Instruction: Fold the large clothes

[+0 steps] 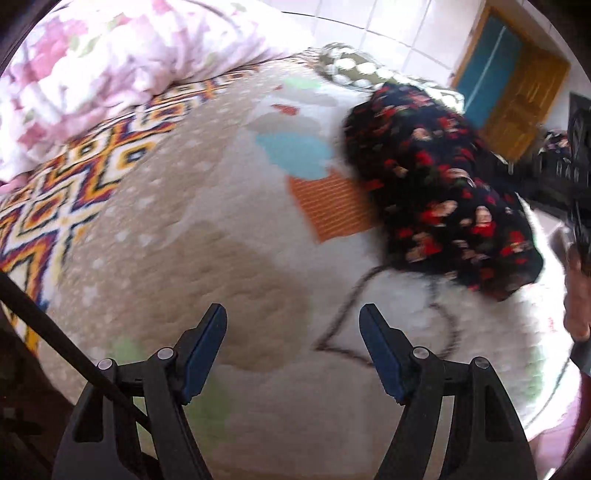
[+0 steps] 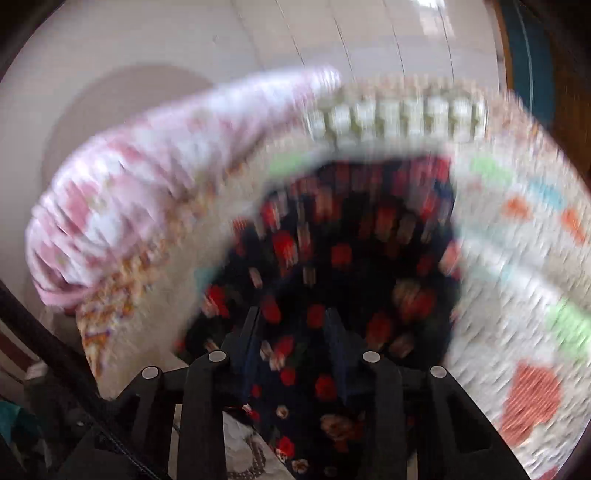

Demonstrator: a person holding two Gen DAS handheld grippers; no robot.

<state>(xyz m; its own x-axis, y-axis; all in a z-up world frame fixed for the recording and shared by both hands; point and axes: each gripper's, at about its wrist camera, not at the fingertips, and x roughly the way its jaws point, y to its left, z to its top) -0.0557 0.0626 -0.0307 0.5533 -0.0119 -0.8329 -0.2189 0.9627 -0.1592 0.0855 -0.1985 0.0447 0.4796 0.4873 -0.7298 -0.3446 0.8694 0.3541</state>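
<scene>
A dark garment with red and cream flowers (image 1: 436, 192) lies bunched in a thick fold on the right part of the bed. In the left wrist view my left gripper (image 1: 291, 310) hovers over the bare blanket (image 1: 221, 240), short and left of the garment, open with nothing between its fingers. The right wrist view is badly blurred. There the same floral garment (image 2: 351, 240) fills the middle and runs back between the fingers of my right gripper (image 2: 291, 314), which stands narrow and appears shut on the cloth.
The bed is covered by a cream blanket with coloured shapes (image 2: 517, 258). A pink flowered quilt (image 1: 110, 55) is heaped at the far left. A wooden door (image 1: 517, 92) and white floor tiles (image 1: 388, 29) lie beyond. A hand (image 1: 576, 295) shows at the right edge.
</scene>
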